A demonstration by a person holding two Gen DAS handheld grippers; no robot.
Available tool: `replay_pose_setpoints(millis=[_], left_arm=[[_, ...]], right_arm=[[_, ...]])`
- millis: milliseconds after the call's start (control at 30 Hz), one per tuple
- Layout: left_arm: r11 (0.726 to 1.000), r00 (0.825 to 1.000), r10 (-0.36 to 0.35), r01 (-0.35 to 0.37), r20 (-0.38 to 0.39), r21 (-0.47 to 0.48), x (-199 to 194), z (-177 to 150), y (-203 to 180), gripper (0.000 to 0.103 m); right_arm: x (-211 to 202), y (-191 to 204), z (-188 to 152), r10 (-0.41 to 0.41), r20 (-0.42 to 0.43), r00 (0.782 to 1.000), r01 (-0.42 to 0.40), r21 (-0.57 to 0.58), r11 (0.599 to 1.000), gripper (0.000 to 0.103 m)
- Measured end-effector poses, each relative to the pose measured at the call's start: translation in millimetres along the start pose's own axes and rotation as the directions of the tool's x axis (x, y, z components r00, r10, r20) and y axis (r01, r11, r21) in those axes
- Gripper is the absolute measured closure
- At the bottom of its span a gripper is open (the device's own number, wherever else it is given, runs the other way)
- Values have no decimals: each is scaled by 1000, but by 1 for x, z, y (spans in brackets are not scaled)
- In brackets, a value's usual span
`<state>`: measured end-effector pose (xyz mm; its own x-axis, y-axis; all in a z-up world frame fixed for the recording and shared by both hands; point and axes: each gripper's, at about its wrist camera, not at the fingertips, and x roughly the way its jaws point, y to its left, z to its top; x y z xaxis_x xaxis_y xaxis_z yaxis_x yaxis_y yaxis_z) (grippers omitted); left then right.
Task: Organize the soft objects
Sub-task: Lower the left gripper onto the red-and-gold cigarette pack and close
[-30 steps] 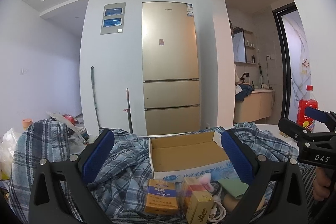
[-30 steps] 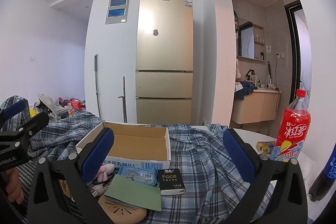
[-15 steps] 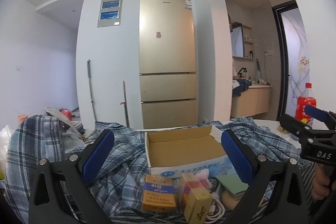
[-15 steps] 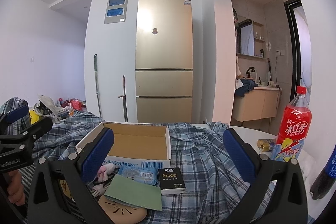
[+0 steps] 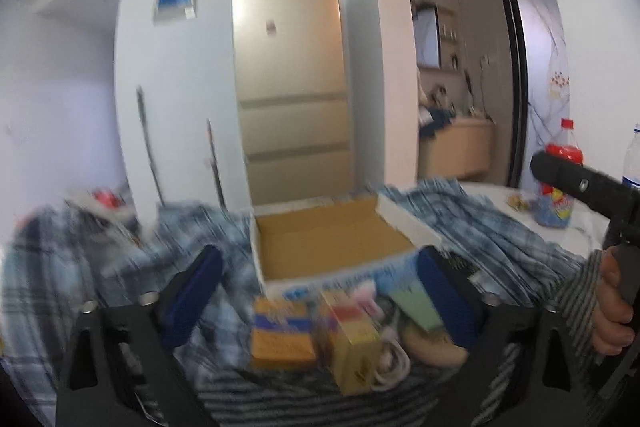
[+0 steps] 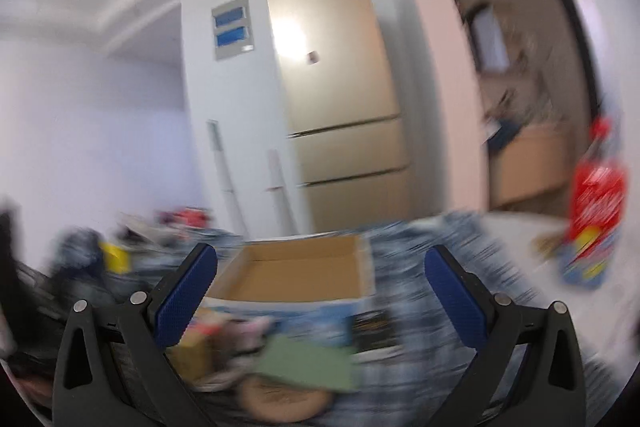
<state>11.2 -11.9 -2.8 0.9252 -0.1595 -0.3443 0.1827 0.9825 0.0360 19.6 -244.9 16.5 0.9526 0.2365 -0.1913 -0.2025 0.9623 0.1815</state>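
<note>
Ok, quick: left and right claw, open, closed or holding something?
Left claw: closing, still wide, gripping nothing.
Right claw: open, empty.

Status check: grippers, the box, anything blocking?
Left gripper closing, nothing gripped; right gripper open, empty. Cardboard box open, empty, on plaid cloth. Small packs clutter the near side.

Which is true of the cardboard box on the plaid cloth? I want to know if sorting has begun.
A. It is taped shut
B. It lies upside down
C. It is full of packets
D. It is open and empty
D: the cardboard box stands open-topped, showing only its bare brown floor; the small items lie in front of it on the plaid cloth.
</note>
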Motion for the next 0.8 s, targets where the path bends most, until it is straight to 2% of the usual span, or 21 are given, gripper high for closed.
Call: replay_pose_setpoints(millis=[67, 167, 267, 400, 467, 533, 700, 800], left_arm=[[1000, 999, -8, 8, -42, 2, 6, -1, -1, 10], [999, 995, -39, 41, -88, 18, 11, -4, -6, 13], [997, 990, -63, 69, -129, 46, 17, -8, -14, 14], [993, 977, -84, 99, -198, 69, 28, -12, -20, 14], [993, 967, -65, 88, -246, 84, 37, -15, -23, 16], [992, 955, -68, 95, -290, 81, 46, -18, -25, 23], [994, 937, -75, 98, -342, 50, 58, -23, -20, 35], [994, 926, -76, 101, -371, 50, 62, -27, -21, 56]], right_arm=[[7, 3, -2, -45, -24, 999, 44, -41, 998, 0], [18, -3, -5, -28, -102, 994, 29, 6, 1000, 0], [24, -2, -10, -66, -122, 990, 64, -22, 998, 0], [32, -2, -15, -79, -169, 982, 75, -30, 997, 0], [36, -3, -17, -88, -192, 977, 84, -31, 996, 0], [38, -6, -18, -91, -208, 974, 88, -25, 996, 0], [43, -6, -21, -101, -244, 965, 98, -25, 995, 0], [44, -6, -22, -97, -259, 961, 92, -30, 995, 0]])
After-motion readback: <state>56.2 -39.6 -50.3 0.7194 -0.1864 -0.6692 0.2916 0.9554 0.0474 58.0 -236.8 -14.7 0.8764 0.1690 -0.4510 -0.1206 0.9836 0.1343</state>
